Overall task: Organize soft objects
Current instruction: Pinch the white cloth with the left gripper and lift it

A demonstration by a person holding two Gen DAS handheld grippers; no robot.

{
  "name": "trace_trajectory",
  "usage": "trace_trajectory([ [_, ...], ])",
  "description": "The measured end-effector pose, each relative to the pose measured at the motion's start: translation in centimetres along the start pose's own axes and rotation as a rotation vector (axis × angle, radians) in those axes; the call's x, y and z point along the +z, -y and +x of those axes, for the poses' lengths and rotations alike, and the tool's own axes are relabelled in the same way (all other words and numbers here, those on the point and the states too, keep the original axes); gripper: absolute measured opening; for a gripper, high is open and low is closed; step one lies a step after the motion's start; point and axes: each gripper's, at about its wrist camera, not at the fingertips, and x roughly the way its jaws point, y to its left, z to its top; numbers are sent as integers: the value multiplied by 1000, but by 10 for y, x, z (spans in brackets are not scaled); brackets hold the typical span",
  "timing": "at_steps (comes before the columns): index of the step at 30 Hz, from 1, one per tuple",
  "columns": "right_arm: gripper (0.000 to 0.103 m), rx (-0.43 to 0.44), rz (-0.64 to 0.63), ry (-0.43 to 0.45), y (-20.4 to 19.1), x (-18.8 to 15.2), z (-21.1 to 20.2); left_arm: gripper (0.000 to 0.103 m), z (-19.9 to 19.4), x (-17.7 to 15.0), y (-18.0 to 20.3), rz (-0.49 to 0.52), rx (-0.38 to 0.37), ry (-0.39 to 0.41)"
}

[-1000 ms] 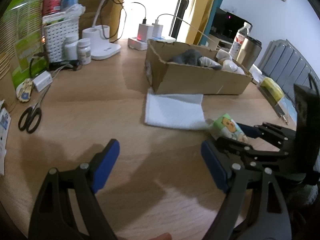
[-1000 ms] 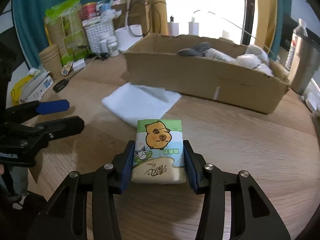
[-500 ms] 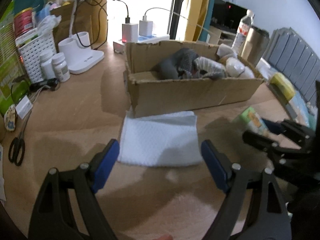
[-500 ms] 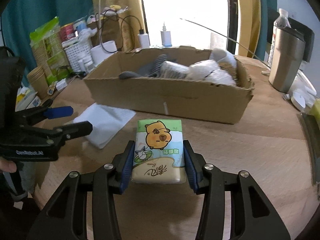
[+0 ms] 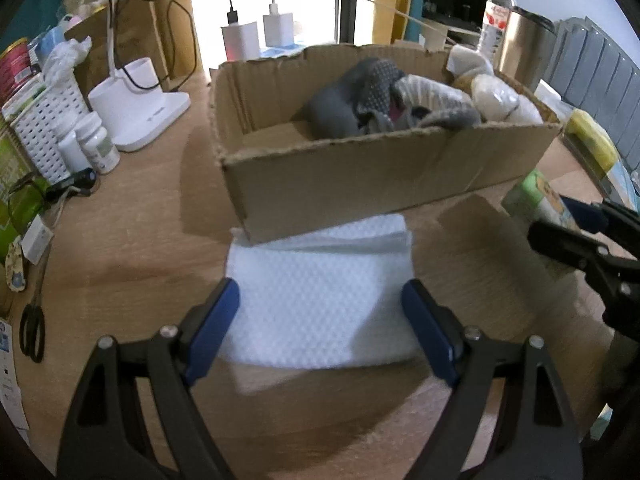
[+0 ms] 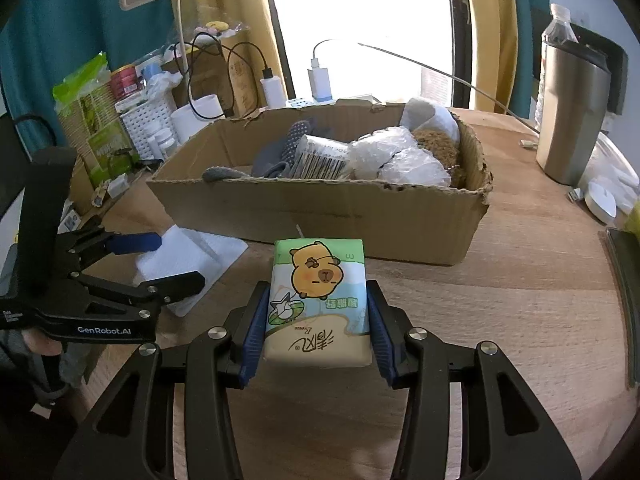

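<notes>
Two blue pads of the right gripper (image 6: 316,330) clamp a tissue pack (image 6: 318,300) above the wooden table (image 6: 500,320), in front of the cardboard box (image 6: 320,208). The left gripper (image 5: 320,312) is spread wide and empty over a folded white towel (image 5: 316,296), which touches the box's front wall.

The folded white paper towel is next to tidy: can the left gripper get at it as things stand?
Probably yes: the left gripper is open, straddling the folded white paper towel, with nothing between them.
</notes>
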Motion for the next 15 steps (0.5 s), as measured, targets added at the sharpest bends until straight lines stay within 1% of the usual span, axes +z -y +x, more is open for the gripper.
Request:
trace_trajectory([
  [2,49,-2,4,0,1,0,0,82,0,-1,-1,0,-5,0],
  [4,49,-2,5,-1,1,-1,0,73,-1,-3,-1,4,-10,10],
  [5,49,-3,3,-2,0,0,1,66,-2,-4,0,8,-15,15],
  [6,49,-2,2,-2,0,0,1,61,-2,-4,1,12,-19,19],
  [7,49,-3,0,-2,-1,0,1,58,-4,-5,2,15,-21,23],
  [9,49,-4,-4,-2,-3,0,1,46,-7,-8,2,17,-22,31],
  [10,49,-6,-8,-2,-4,0,0,43,-9,-10,3,19,-24,35],
  [12,49,-7,-13,-1,-6,0,-1,30,-12,-14,5,33,-30,42],
  [13,49,-10,-15,0,-7,0,-3,27,-15,-16,7,39,-39,42],
  [14,49,-11,-17,2,-8,0,-4,20,-17,-19,8,46,-50,40],
  [15,49,-13,-19,3,-8,0,-5,18,-19,-21,10,51,-60,40],
])
